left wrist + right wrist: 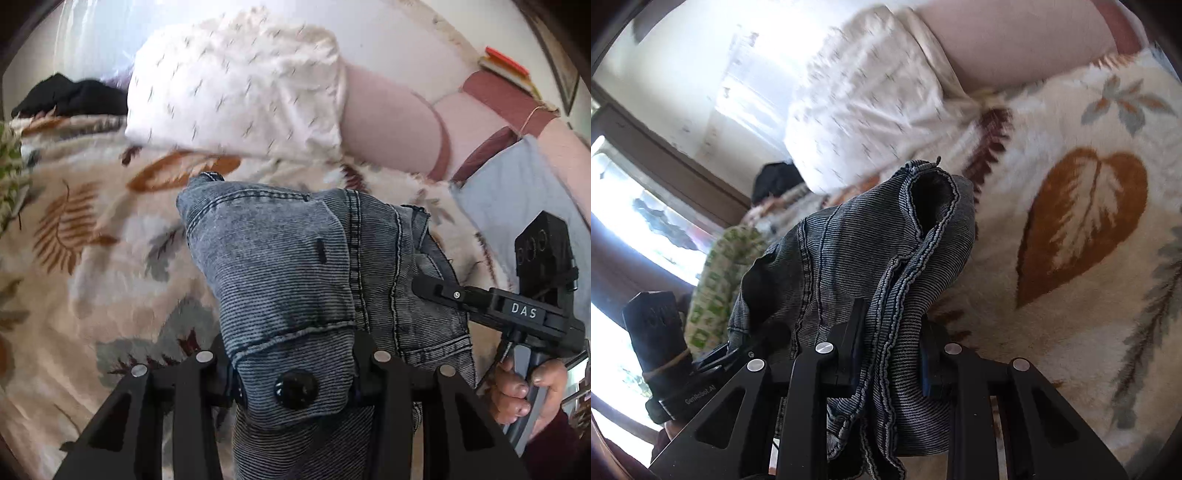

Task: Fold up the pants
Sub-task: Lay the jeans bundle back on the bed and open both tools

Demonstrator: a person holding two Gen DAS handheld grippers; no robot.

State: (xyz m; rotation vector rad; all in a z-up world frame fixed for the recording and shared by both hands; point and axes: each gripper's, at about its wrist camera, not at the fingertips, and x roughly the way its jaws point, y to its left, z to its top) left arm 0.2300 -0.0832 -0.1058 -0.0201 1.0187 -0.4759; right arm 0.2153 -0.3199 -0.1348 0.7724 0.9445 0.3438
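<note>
Basically both grippers are clamped on the jeans [295, 273]. Left gripper [295, 384] has its jaws closed on the waistband end, black button [295, 390] sitting right between the arms, denim bunched over them. Right gripper [890, 369] pinches a folded wad of the same denim, stitched hem edges draping over its jaws; a dark open hem [932, 199] sticks up at the far end. Jeans are lifted in a rumpled heap above the leaf-print blanket [92, 229], between the two tools. In the left wrist view the right gripper shows at the right edge, marked DAS, its handle held in a hand [524, 387]. White patterned pillow [236, 85] lies beyond the jeans, pink pillow [391, 122] beside it, black garment [70, 96] far left. Background blurred.
</note>
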